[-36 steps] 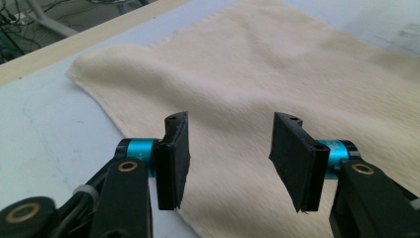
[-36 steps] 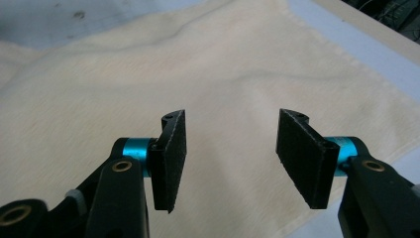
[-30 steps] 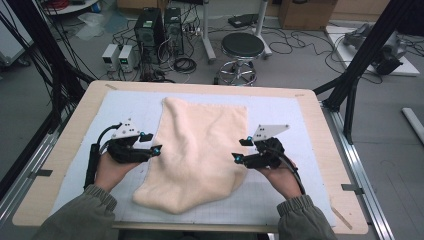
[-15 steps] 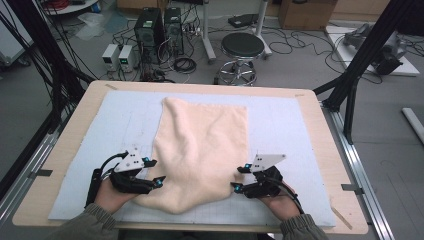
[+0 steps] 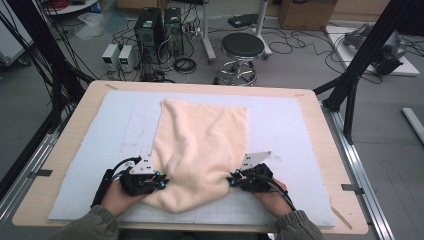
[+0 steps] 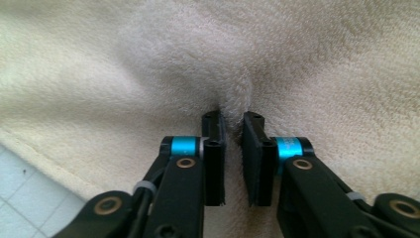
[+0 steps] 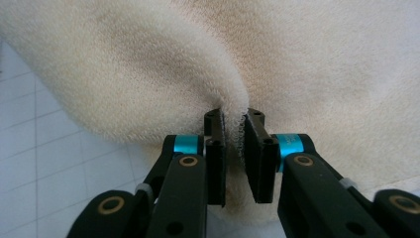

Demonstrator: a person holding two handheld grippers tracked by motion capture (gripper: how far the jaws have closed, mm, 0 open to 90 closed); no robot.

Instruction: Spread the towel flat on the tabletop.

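Both grippers pinching the near edge of the cream towel (image 5: 202, 145)

Starting closest to the person: both hands are coming in from the bottom of the high view, the left gripper (image 5: 161, 183) sitting at the towel's near left side and the right gripper (image 5: 233, 179) at its near right side. In the left gripper view the jaws have just been closing and are now squeezing a puckered fold of the towel (image 6: 233, 74) between the pads. Same deal in the right gripper view, where the jaws have just been closing and are clamping a stitched edge of the towel (image 7: 198, 64). The near end is bunching up between the two grippers, while the far end is lying flat on the pale gridded mat (image 5: 285, 125) covering the wooden table (image 5: 80, 107).
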